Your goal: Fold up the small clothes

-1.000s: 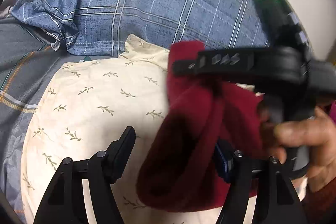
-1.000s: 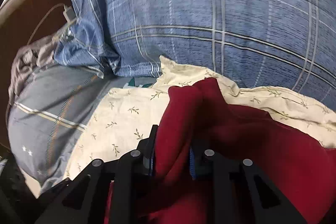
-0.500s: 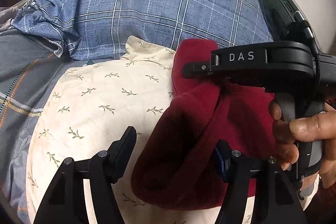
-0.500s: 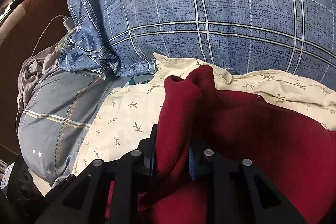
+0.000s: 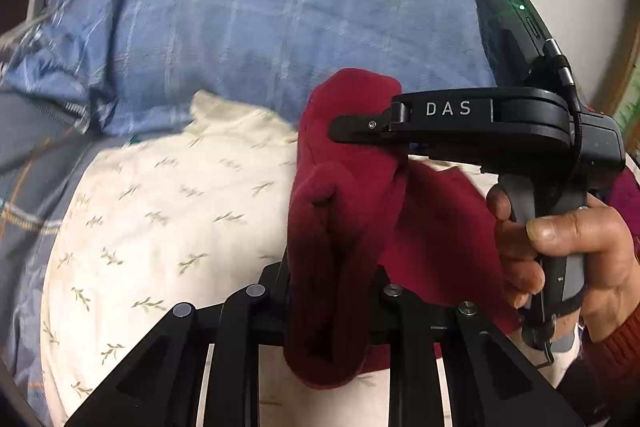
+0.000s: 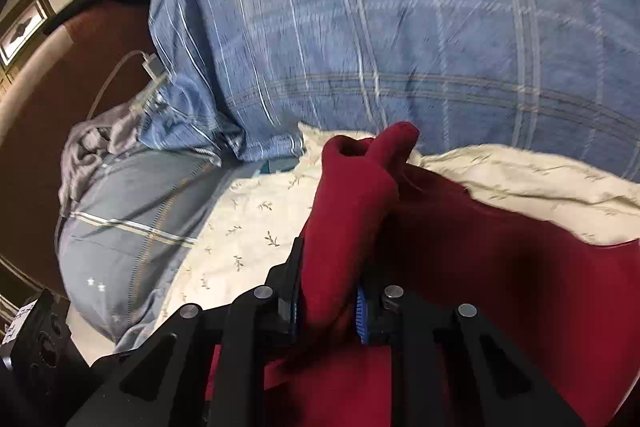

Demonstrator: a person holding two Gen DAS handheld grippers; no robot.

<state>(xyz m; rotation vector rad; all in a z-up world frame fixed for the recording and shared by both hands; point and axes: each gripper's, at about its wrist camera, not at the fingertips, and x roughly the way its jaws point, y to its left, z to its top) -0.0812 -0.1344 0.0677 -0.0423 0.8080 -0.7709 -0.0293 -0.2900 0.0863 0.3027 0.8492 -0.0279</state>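
Two tongs gripped one red garment [image 5: 348, 195] over a cream leaf-print pillow [image 5: 168, 211], left tongs [image 5: 332, 291] pinching a fold, tips buried in cloth, blue plaid pillow [image 5: 224, 11] blurred; right view, right tongs [image 6: 326, 301] clamped on red cloth, pads mostly hidden.

My right tool [image 6: 326, 303] pinches a bunched red cloth [image 6: 352, 203], which rises upright over a cream sheet [image 6: 248, 219], a blue plaid pillow [image 6: 400, 27] behind.
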